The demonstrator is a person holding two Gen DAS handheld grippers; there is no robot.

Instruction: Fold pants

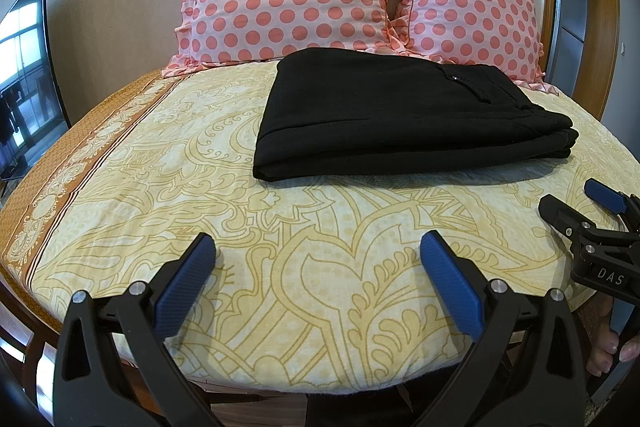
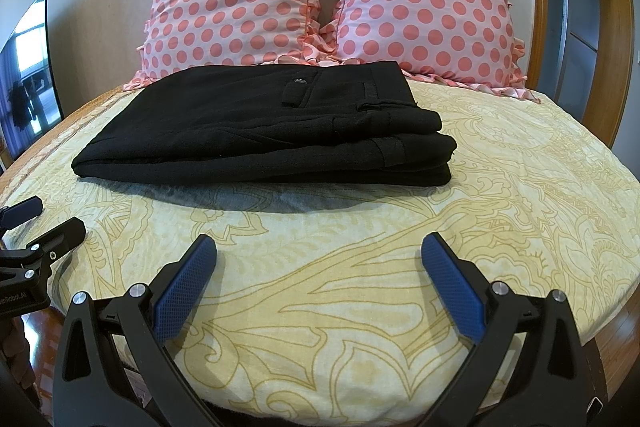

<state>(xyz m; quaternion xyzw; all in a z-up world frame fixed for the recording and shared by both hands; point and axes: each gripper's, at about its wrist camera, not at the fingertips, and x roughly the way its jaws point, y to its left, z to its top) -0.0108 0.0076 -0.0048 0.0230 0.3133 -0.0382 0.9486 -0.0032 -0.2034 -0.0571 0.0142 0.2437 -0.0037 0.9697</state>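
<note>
Black cloth is sitting in a neat stack: the pants (image 2: 256, 135) are lying folded on the bed (image 2: 360, 247), just in front of the two polka-dot pillows (image 2: 320, 3), with the waistband and a pocket button facing up. I am holding my left gripper (image 1: 316, 247) spread wide and gripping nothing, hovering over the near edge of the bed, and my right gripper (image 2: 318, 247) is likewise gaping and empty beside it, both well short of the pants. Judging by the tidy layers, the folding looks finished or nearly so. What I am worrying about is disturbing it: the right-hand edges are lying slightly staggered, so nudging them with a finger could slide the top layer off, and pinching only one layer would be dragging the stack open. The soft bed is giving little support, so pressing down might be tilting the pile. The yellow patterned sheet (image 1: 160, 187) is covering the bed, a dark screen (image 1: 24, 67) is standing at the left by a pale wall, and a wooden frame (image 2: 540, 7) is rising at the right.
</note>
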